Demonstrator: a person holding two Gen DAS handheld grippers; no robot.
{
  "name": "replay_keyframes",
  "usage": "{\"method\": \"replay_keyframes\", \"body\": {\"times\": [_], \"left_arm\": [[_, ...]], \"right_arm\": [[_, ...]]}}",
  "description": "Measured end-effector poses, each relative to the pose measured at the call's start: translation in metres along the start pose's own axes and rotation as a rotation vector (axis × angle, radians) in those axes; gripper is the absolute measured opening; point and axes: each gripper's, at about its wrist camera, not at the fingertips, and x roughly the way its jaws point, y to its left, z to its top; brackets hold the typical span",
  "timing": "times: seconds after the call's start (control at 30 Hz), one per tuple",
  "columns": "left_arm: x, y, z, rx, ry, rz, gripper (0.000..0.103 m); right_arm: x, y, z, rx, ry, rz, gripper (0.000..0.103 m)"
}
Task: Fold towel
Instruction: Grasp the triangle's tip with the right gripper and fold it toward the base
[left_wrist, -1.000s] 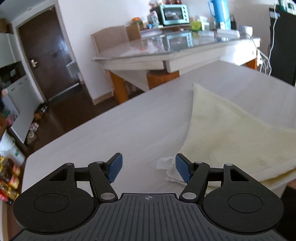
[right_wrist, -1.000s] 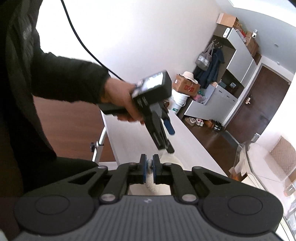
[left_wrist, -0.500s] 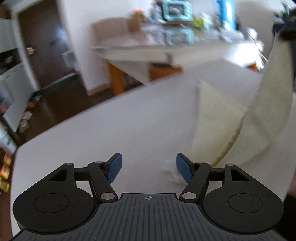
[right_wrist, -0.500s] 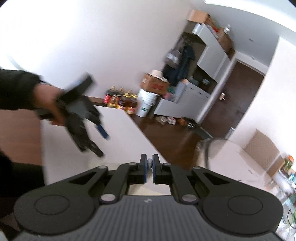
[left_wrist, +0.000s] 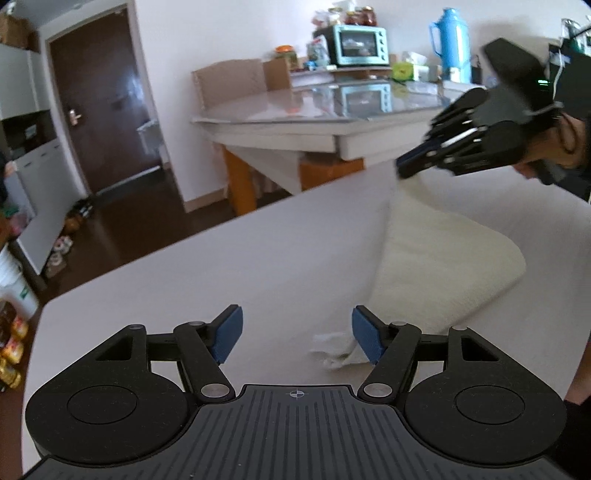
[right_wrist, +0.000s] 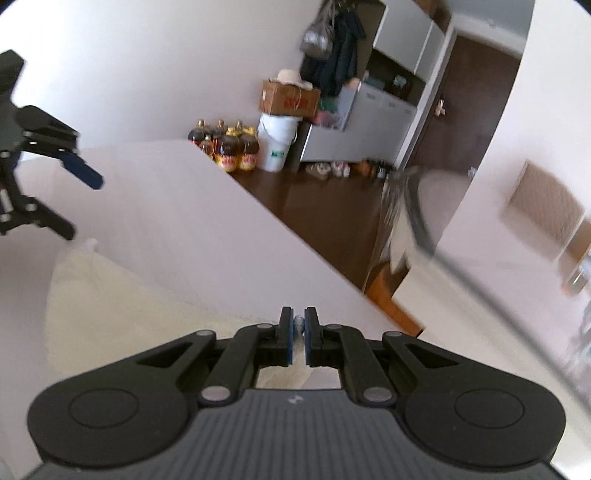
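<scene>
Folding step: right gripper (right_wrist: 299, 341) carries one towel corner over the rest of the towel (left_wrist: 443, 254), which lies on the white table (left_wrist: 221, 277), mostly on the right in the left wrist view.
Right claw: clenched on a pinch of cream cloth; a bit of fabric shows btwn the blue pads in its own view, and in the left wrist view the cloth rises in a peak to its tips (left_wrist: 410, 162).
Left claw: left gripper (left_wrist: 295, 334) released, pads wide apart, nothing btwn them. Near towel corner w/ its white tag (left_wrist: 332, 350) lies just beside the right-hand pad; whether it touches can't be told.
Risk 1, slip: only a thin bit of cloth is pinched. A quick pull or the weight of the hanging part could tug it free, dropping the flap short.
Risk 2, drag: nothing pins the near end, as the left claw holds nothing. Pull from the right could slide the whole towel across the smooth top, so edges end up skewed.
Risk 3, bulge: the fold (left_wrist: 495, 266) looks rounded and puffy, not flat. Set down like that, it prob. leaves a lumpy crease.
Risk 4, edge: the far corner sits near the table edge in the right wrist view; overshoot may hang cloth off it.
Blur: right-side frames are smeared, so exact edge alignment can't be judged.
</scene>
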Motion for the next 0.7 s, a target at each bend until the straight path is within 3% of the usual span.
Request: {"method": "replay_keyframes", "body": {"times": [0.17,0.37,0.53,0.7], "left_arm": [[0.003,-0.001,-0.002,-0.022,-0.004,0.012,0.071],[0.002,-0.006,-0.001,-0.004,0.010,0.014,0.072],[0.014,-0.003,-0.004,0.003,0.042,0.032,0.076],[0.025,0.007,0.002,0.017,0.052,0.067,0.078]], "right_arm": [[0.010,-0.005,-0.012,0.032,0.043,-0.008,0.015],[-0.026,-0.006,-0.009,0.092,-0.072,-0.034,0.017],[-0.021,0.015,-0.025,0.035,0.014,0.013,0.017],[-0.039,0.027,-0.038,0.118,0.023,-0.021,0.016]]}}
